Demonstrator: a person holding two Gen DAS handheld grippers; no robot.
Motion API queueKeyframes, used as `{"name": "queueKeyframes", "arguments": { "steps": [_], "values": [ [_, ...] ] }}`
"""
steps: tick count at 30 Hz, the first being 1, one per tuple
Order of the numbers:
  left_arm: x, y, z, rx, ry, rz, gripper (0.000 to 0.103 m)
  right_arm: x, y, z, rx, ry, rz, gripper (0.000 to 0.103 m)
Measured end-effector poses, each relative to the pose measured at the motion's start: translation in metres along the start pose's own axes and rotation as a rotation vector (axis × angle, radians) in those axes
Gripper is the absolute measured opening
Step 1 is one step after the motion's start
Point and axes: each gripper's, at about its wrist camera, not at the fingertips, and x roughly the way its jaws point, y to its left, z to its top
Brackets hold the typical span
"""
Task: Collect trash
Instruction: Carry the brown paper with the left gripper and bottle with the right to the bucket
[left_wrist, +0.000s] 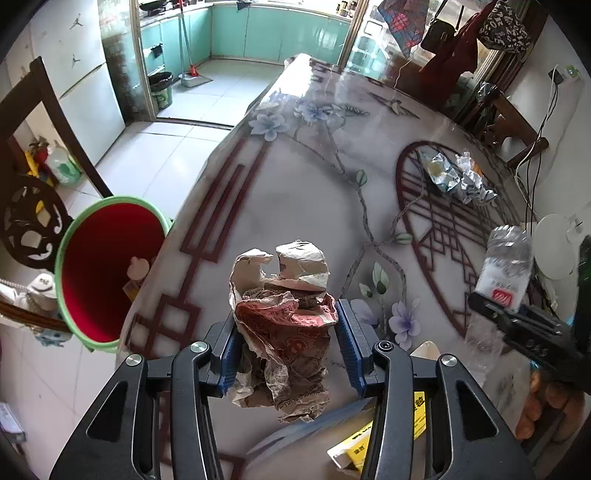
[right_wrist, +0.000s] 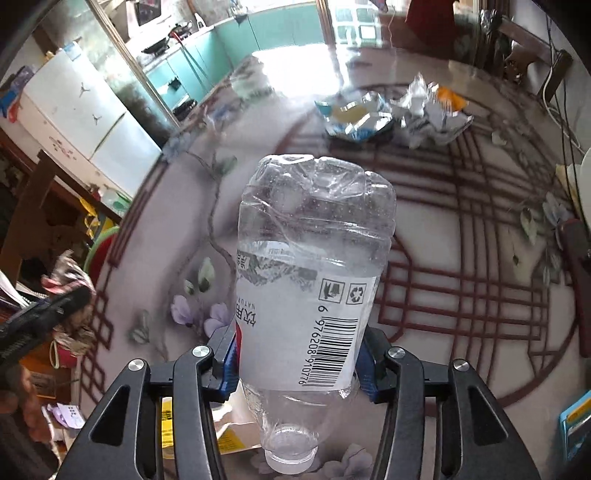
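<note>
My left gripper (left_wrist: 286, 347) is shut on a crumpled brown and red paper wrapper (left_wrist: 284, 325), held above the table's left part. A red bin with a green rim (left_wrist: 107, 273) stands on the floor to its left, below the table edge. My right gripper (right_wrist: 297, 358) is shut on a crushed clear plastic bottle (right_wrist: 310, 280) with a white label, cap end toward the camera. That bottle also shows in the left wrist view (left_wrist: 506, 266) at the right. Crumpled foil wrappers (right_wrist: 391, 114) lie on the table farther away, also in the left wrist view (left_wrist: 458, 177).
The table (left_wrist: 295, 192) has a floral, red-lattice printed cover. A yellow and white box (left_wrist: 388, 439) lies near its front edge. A dark wooden chair (left_wrist: 33, 147) stands left of the bin. A white round object (left_wrist: 554, 243) sits at the table's right.
</note>
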Motion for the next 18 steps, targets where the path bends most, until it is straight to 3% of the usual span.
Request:
{"name": "queueKeyframes", "arguments": {
  "steps": [8,18],
  "values": [
    [0.000,0.010,0.000,0.004,0.002,-0.017,0.044,-0.038,0.032,0.012,-0.046,-0.095,-0.016,0.048],
    [-0.005,0.046,0.000,-0.019,0.001,-0.018,0.044,-0.046,0.074,0.013,-0.064,-0.110,0.004,0.049]
  ]
}}
